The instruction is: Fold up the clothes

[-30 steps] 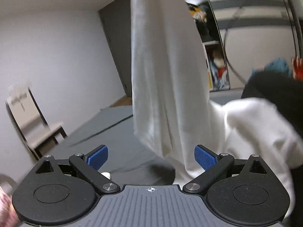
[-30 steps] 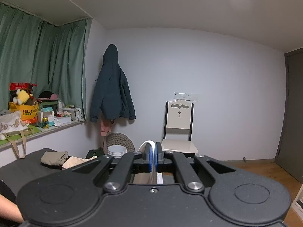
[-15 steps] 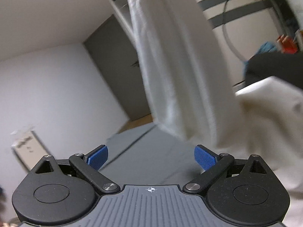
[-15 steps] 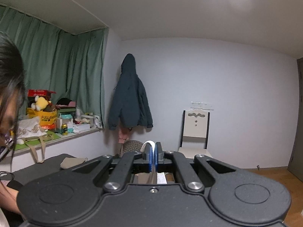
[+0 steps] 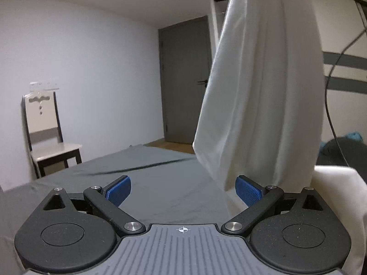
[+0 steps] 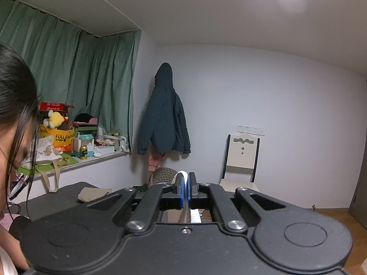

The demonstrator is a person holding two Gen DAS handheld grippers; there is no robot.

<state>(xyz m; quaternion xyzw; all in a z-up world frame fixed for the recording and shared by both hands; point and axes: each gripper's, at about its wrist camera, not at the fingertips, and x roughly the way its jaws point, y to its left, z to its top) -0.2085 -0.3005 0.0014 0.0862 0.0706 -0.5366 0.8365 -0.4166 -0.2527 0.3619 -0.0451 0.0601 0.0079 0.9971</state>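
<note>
Since the earlier frames, the left gripper (image 5: pixel 183 191) is being seen swung level, so the grey door (image 5: pixel 185 80) and the chair (image 5: pixel 45 133) are now being brought into its view, while the right wrist view is being turned further toward the green curtains (image 6: pixel 68 80).

"FULL ENERG…" is being read on the yellow box (image 6: pixel 60 137) at the windowsill; the rest of the print is being cut off by other clutter.

The left gripper is being held wide open, both blue pads (image 5: pixel 118 191) bare and nothing between them. The white garment (image 5: pixel 259 96) is being hung from above, its lower edge just beside and slightly above the right-hand pad; whether cloth and pad are touching cannot be told. The grey bed sheet (image 5: pixel 160 183) is being seen spread beneath.

The right gripper (image 6: pixel 185 189) is being kept clamped tight on a thin fold of white fabric (image 6: pixel 180 174), a small loop of it being pushed up past the fingertips. A dark hooded jacket (image 6: pixel 164 114) is being seen hung on the wall beyond, and a folded beige cloth (image 6: pixel 94 193) is being seen lying on the bed.
</note>
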